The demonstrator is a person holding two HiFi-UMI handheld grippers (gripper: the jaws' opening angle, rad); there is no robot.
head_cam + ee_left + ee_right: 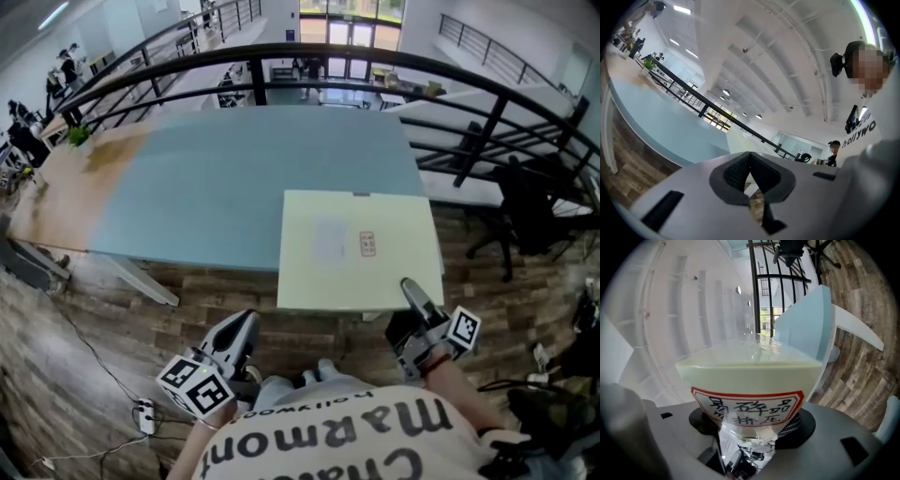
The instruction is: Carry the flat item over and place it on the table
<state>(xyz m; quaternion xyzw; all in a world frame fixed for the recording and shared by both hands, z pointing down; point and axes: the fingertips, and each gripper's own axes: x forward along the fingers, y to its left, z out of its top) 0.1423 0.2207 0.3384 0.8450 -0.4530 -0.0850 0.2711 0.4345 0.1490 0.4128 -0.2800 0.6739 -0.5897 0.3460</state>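
Note:
The flat item (361,248) is a pale yellow-green sheet with a small red-bordered label. In the head view it hangs level over the near right corner of the light blue table (234,178); I cannot tell whether it touches the top. My right gripper (412,292) is shut on its near edge. In the right gripper view the flat item (750,376), in clear wrapping, fills the space between the jaws of the right gripper (750,427). My left gripper (246,323) is low at the left, off the item. Its pads (740,171) meet, empty.
The table's left part is wood-coloured (75,178), and its white legs (141,281) stand on a wooden floor. A black railing (375,66) curves behind the table. A dark office chair (530,202) stands at the right. Cables and a small white device (142,414) lie at lower left.

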